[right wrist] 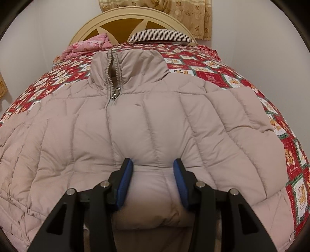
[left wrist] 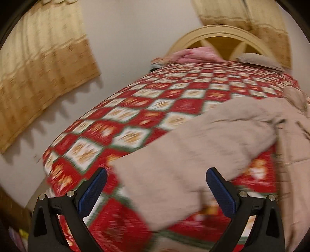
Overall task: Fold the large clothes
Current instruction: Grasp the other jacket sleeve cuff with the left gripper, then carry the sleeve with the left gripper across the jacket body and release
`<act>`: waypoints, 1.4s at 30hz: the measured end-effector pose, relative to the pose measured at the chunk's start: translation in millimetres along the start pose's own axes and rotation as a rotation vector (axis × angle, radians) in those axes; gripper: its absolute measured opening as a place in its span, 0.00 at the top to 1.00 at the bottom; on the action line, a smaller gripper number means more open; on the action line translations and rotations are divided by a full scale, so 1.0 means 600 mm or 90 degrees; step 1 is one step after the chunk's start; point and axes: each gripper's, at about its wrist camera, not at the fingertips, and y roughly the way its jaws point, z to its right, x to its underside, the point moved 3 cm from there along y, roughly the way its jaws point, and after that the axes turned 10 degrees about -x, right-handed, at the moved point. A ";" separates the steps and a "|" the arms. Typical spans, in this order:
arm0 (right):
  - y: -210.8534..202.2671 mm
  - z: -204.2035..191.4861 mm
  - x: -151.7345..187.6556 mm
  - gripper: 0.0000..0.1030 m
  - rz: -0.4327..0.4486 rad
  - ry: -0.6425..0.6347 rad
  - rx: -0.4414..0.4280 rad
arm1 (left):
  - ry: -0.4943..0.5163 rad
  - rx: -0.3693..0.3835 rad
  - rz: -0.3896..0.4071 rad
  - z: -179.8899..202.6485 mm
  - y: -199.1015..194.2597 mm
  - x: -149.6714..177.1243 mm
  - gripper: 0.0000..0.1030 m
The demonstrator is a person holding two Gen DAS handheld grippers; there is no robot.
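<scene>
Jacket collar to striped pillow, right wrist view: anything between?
Only bare quilt between collar and pillow, shown in the right wrist view.

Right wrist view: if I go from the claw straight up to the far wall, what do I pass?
Right claw → puffy jacket → zipper pull → jacket collar → checkered bedspread → striped pillow → headboard

the jacket (right wrist: 151, 124) lies spread on the bed cover (right wrist: 209, 74), collar (right wrist: 126, 64) toward the far headboard (right wrist: 124, 21). a pillow (right wrist: 160, 35) rests before the headboard, a bundled cloth (right wrist: 87, 47) to its left. curtains (left wrist: 38, 77) hang left of the bed.
</scene>
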 end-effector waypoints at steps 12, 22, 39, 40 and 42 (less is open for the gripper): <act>-0.002 0.001 0.001 0.53 0.000 -0.002 0.001 | -0.092 0.035 -0.092 -0.012 0.092 0.020 0.61; -0.002 0.001 0.002 0.53 0.001 -0.002 0.001 | -0.105 0.084 -0.024 -0.037 0.057 -0.042 0.91; -0.007 0.002 0.000 0.52 0.004 0.000 -0.003 | -0.057 0.247 0.179 0.061 -0.195 -0.317 0.94; -0.007 0.002 0.000 0.52 0.005 0.000 -0.004 | -0.048 0.269 0.189 0.084 -0.221 -0.327 0.94; -0.008 0.002 -0.001 0.52 0.006 0.001 -0.006 | -0.033 0.295 0.202 0.114 -0.252 -0.337 0.94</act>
